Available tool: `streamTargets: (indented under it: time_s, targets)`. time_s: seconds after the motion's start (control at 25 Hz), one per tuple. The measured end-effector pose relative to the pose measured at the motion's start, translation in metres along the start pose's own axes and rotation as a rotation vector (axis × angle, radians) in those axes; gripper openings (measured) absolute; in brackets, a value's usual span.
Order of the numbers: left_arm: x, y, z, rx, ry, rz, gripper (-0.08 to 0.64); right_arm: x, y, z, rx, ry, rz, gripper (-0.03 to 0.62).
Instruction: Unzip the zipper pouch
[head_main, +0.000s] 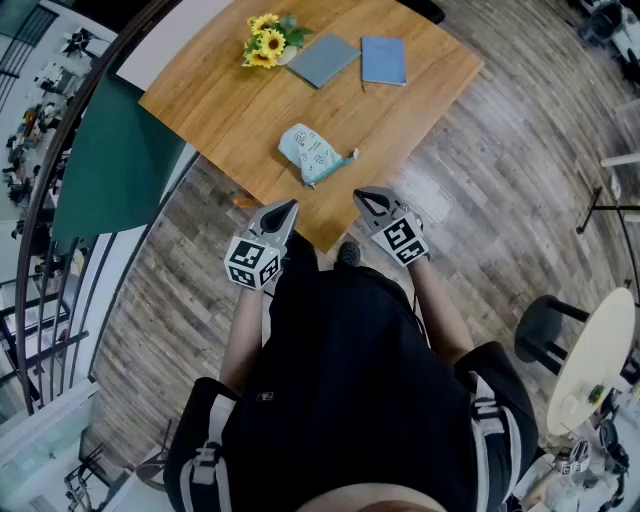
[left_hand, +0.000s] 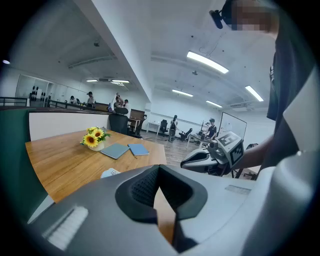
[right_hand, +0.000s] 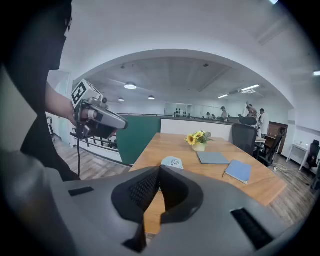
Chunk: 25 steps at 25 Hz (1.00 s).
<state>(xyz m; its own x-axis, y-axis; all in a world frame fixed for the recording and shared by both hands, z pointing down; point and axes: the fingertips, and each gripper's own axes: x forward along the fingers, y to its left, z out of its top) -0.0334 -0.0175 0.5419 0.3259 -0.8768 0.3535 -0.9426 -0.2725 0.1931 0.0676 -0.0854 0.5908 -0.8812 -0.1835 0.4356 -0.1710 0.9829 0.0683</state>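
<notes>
A pale blue patterned zipper pouch (head_main: 311, 153) lies near the front corner of the wooden table (head_main: 220, 110), its teal zipper end pointing right. It also peeks over the jaws as the pouch (right_hand: 172, 162) in the right gripper view and the pouch (left_hand: 110, 173) in the left gripper view. My left gripper (head_main: 288, 207) is shut and empty, just short of the table edge, left of the pouch. My right gripper (head_main: 362, 196) is shut and empty too, at the edge right of the pouch. Neither touches the pouch.
Farther back on the table stand a pot of sunflowers (head_main: 266, 44), a grey notebook (head_main: 323, 59) and a blue notebook (head_main: 383, 60). A green partition (head_main: 112, 160) runs along the table's left. A round white table (head_main: 600, 355) and black stool (head_main: 548, 325) are at the right.
</notes>
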Motion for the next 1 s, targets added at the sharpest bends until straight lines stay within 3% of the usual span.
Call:
streamTargets:
  time_s: [0.56, 1.0]
  targets:
    - [-0.007, 0.032, 0.004, -0.013, 0.006, -0.037, -0.002, 0.021, 0.006, 0.017, -0.006, 0.036, -0.018, 0.002]
    - [-0.001, 0.045, -0.006, 0.048, 0.074, -0.146, -0.002, 0.032, 0.004, 0.021, 0.028, 0.071, -0.108, 0.003]
